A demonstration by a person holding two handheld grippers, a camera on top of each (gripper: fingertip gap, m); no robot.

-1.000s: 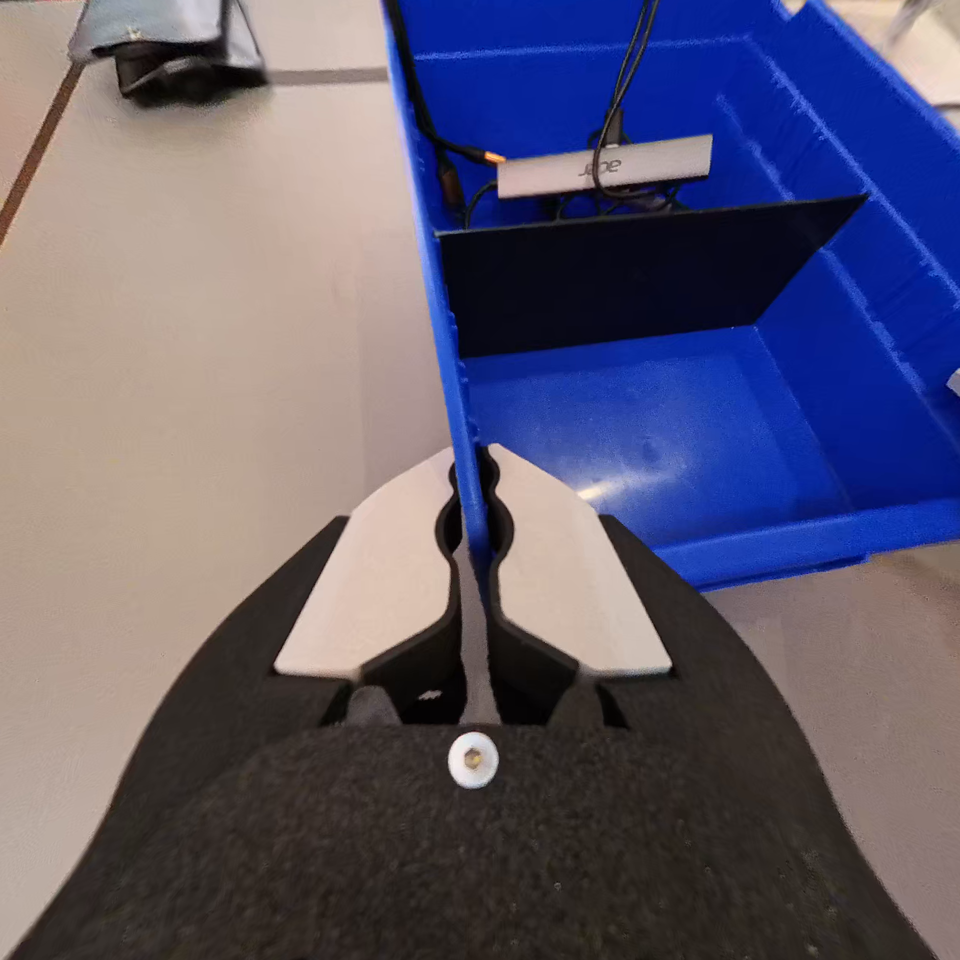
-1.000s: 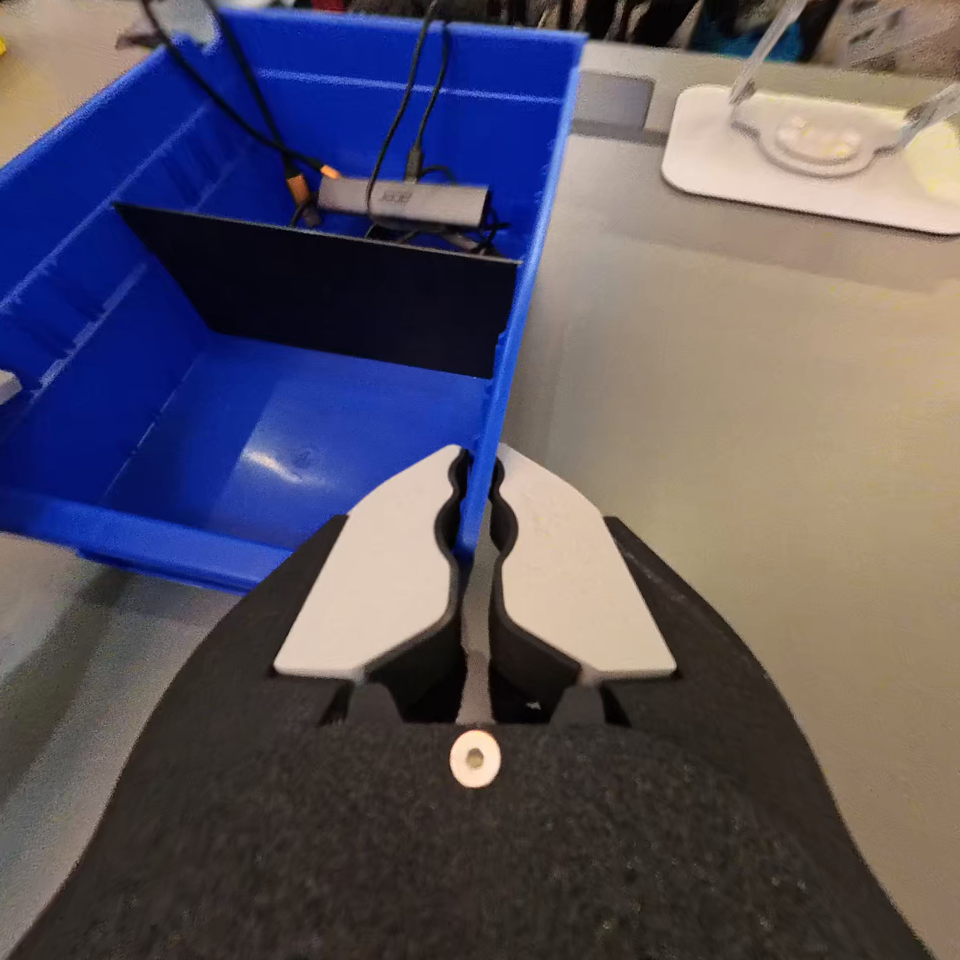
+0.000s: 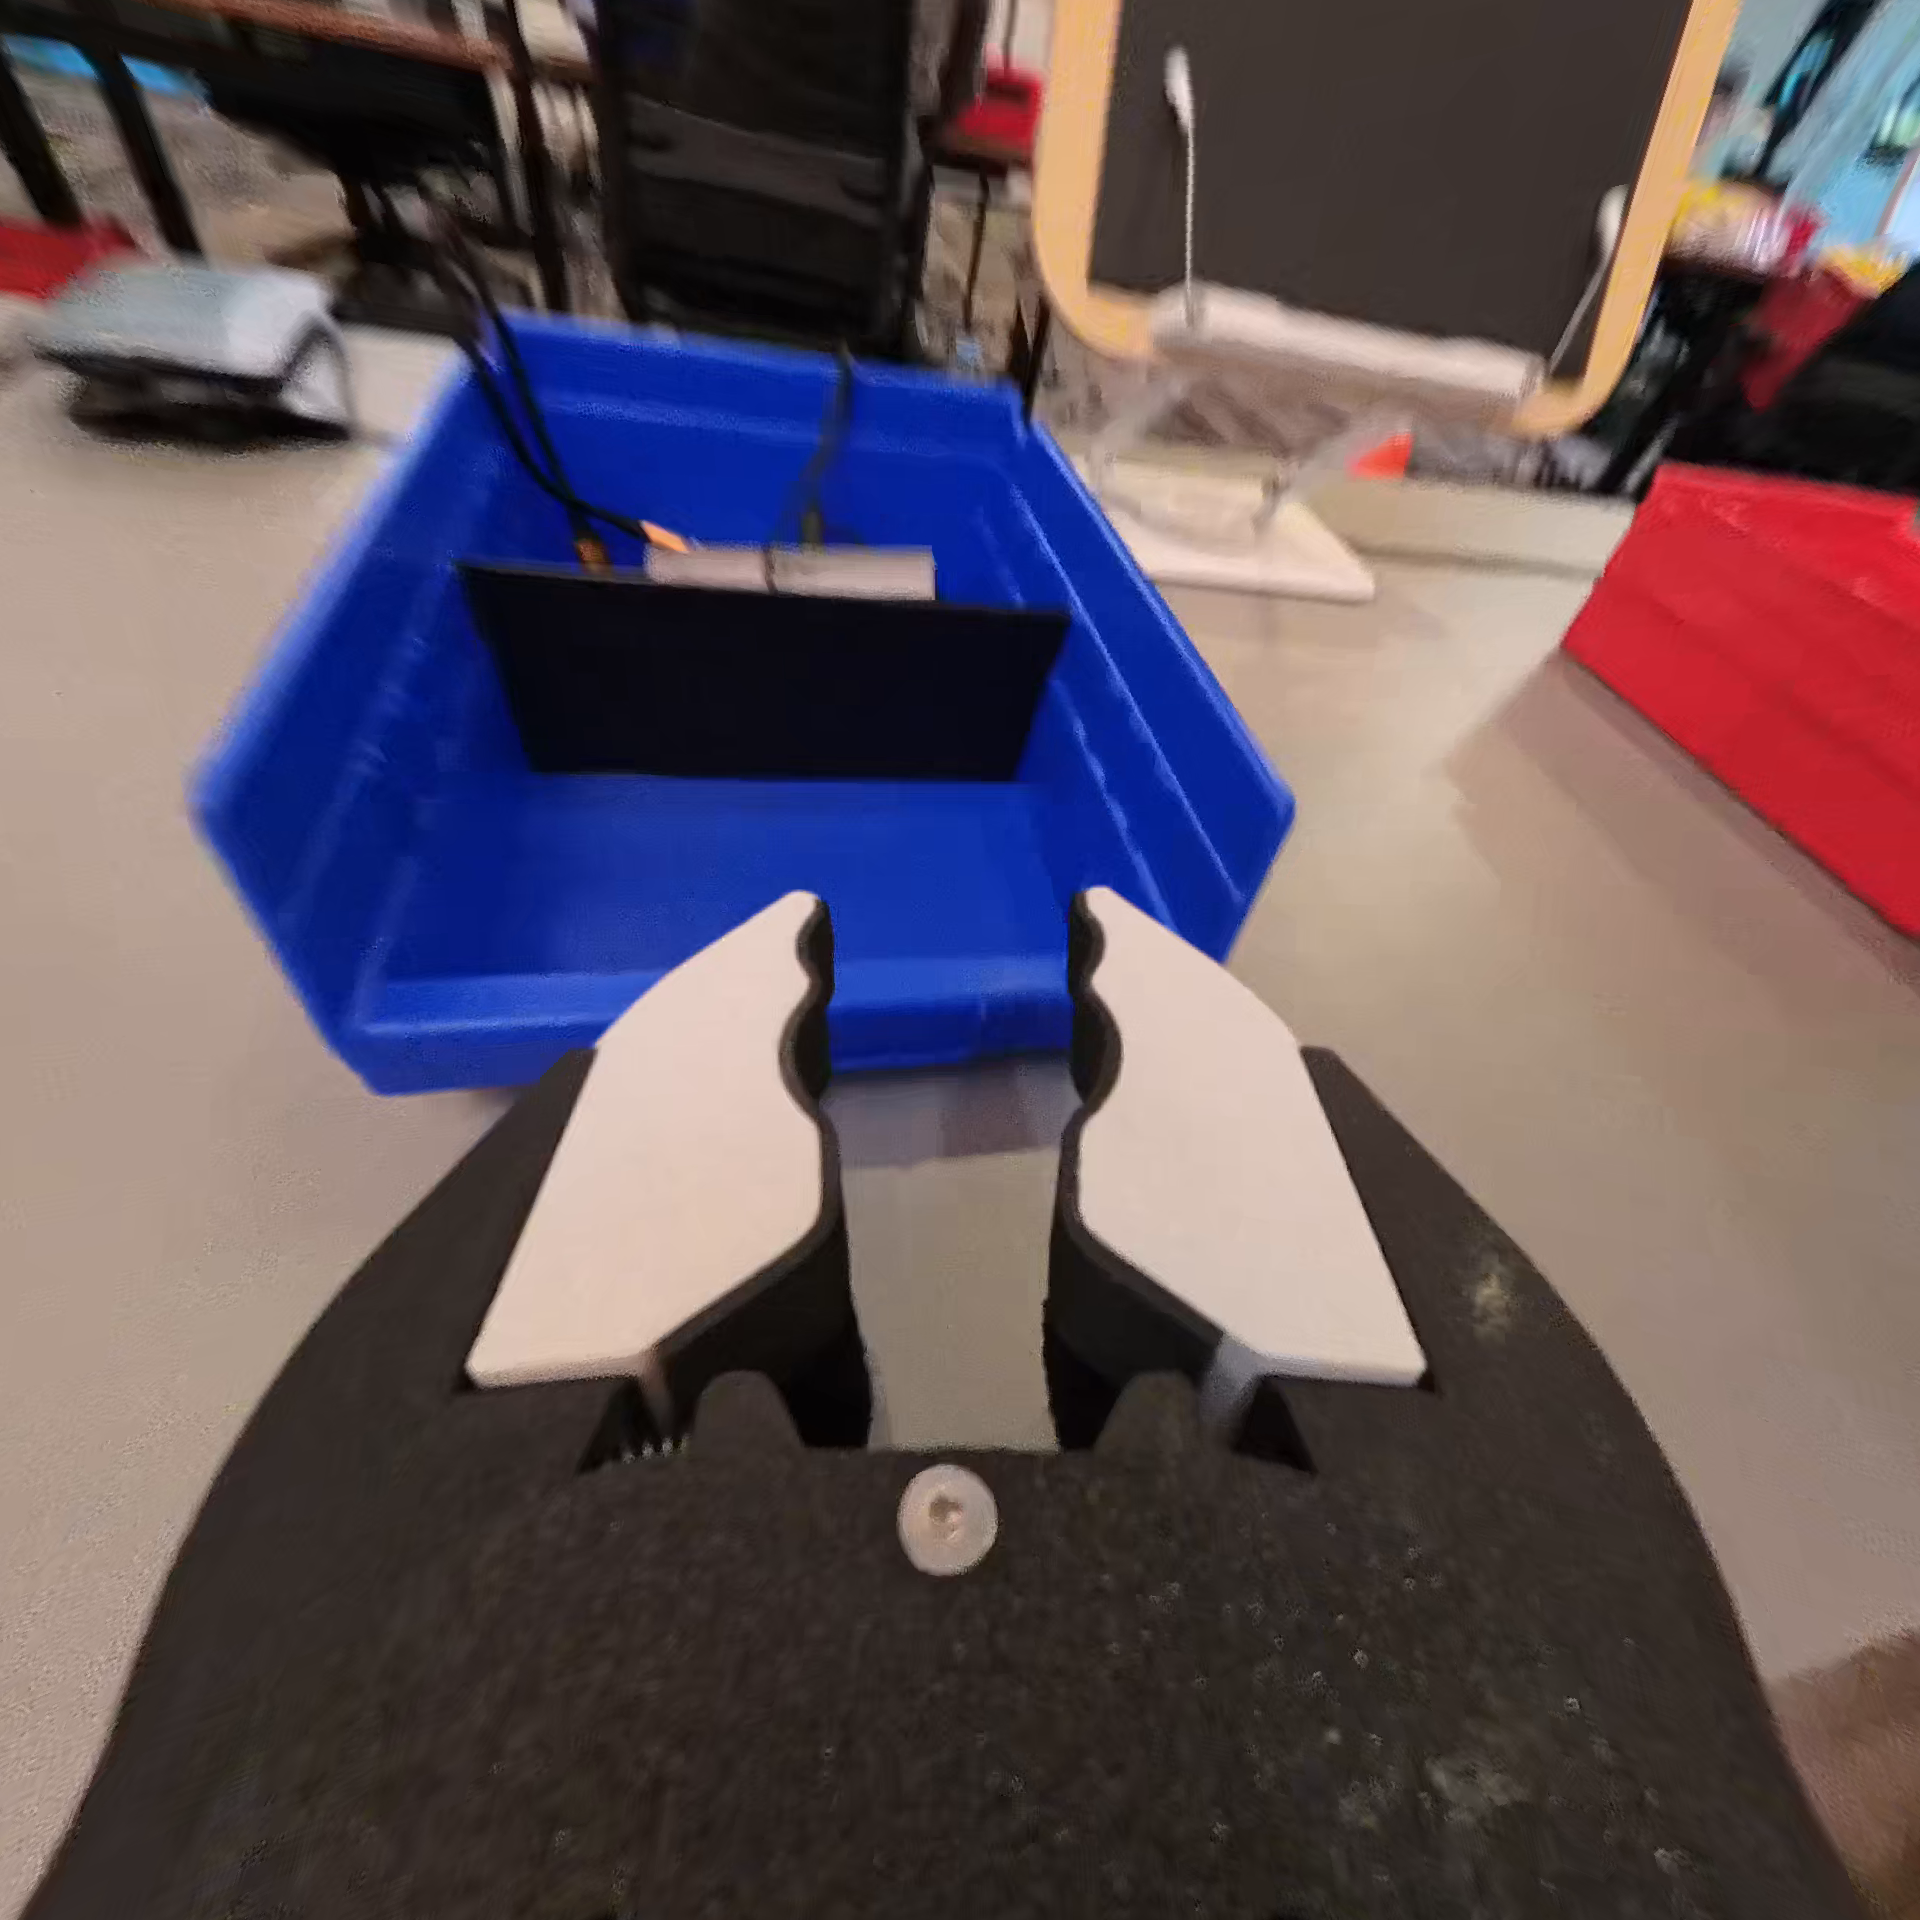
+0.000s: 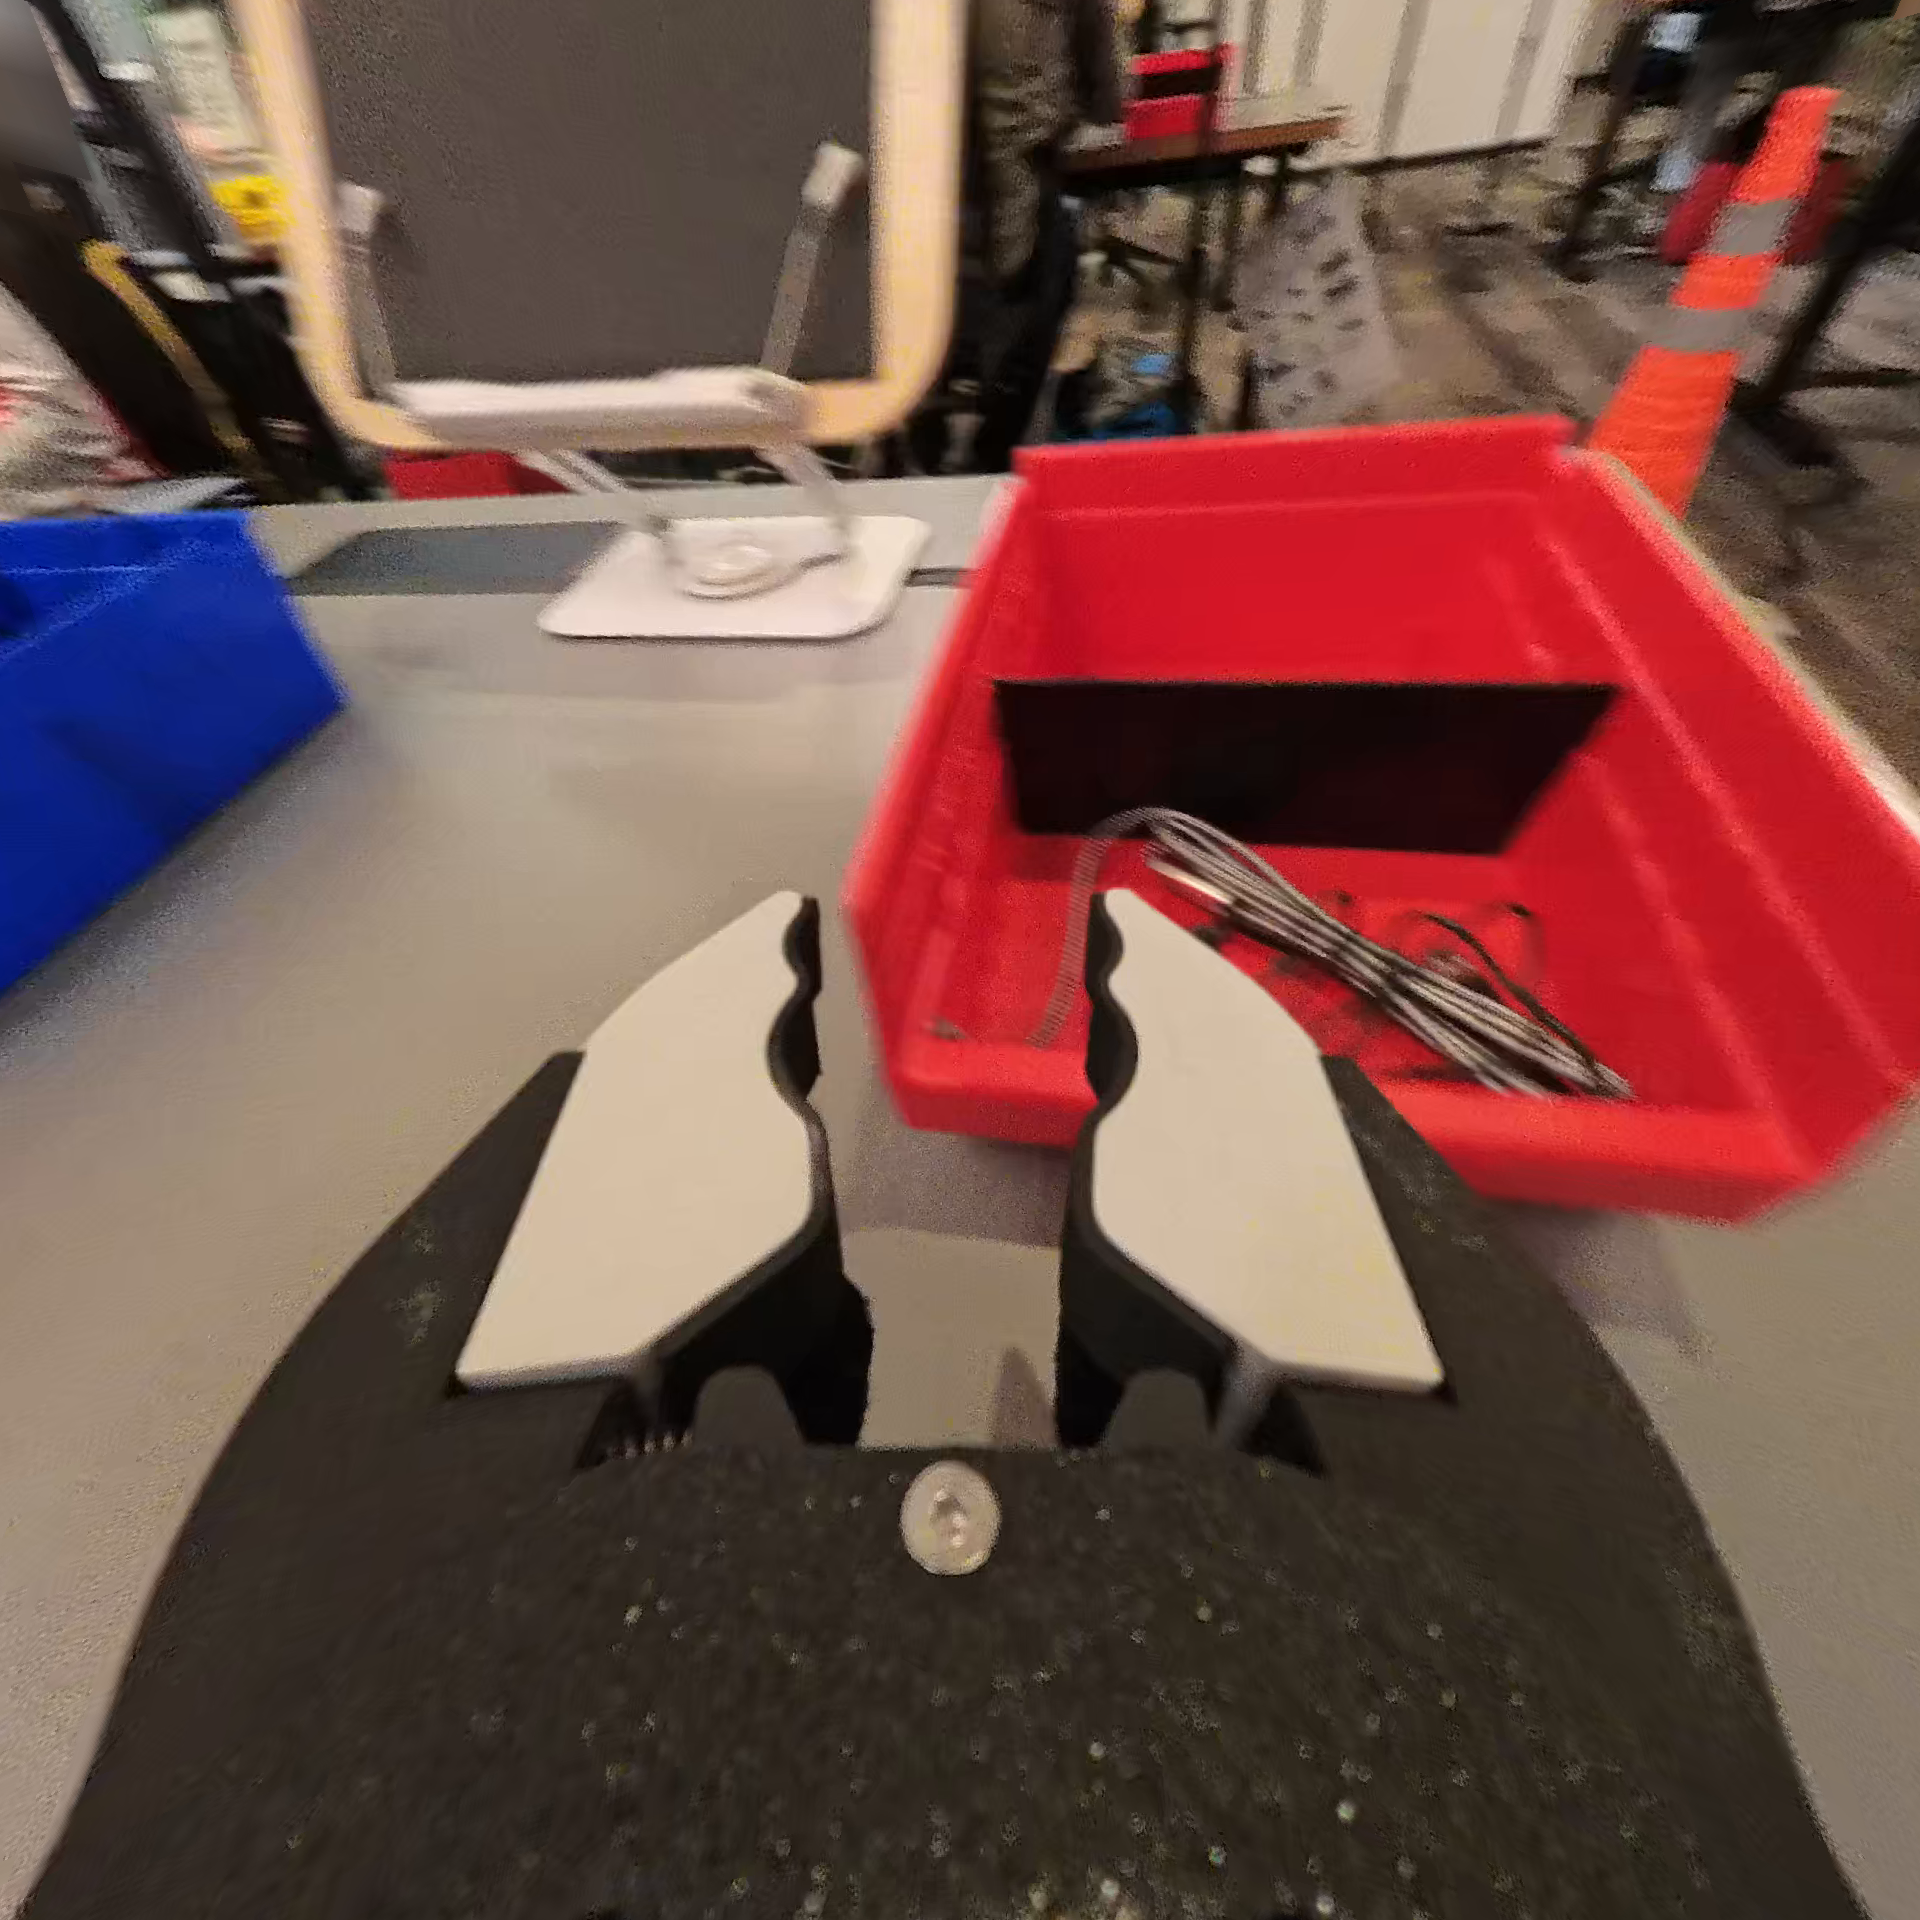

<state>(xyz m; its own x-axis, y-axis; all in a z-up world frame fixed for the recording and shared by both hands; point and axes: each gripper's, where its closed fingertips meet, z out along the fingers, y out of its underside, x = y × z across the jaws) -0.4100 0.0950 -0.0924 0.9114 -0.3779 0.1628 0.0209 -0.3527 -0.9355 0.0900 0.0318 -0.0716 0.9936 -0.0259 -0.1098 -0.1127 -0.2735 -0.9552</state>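
A second ago both grippers were clamped on the side walls of the blue bin (image 3: 436, 831); now the left gripper (image 3: 948, 940) is released and empty, the bin mid-frame beyond its tips. The right gripper (image 4: 954, 935), also released, faces a red bin (image 4: 1714, 831) holding black cables (image 4: 1382, 977) at frame right, the blue bin at its left edge.

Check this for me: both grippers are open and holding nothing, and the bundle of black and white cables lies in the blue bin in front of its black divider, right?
Not quite. The bundle of black and white cables lies in the red bin, in front of its black divider, as the right wrist view shows. The rest stands: the left gripper and right gripper are both open and hold nothing.
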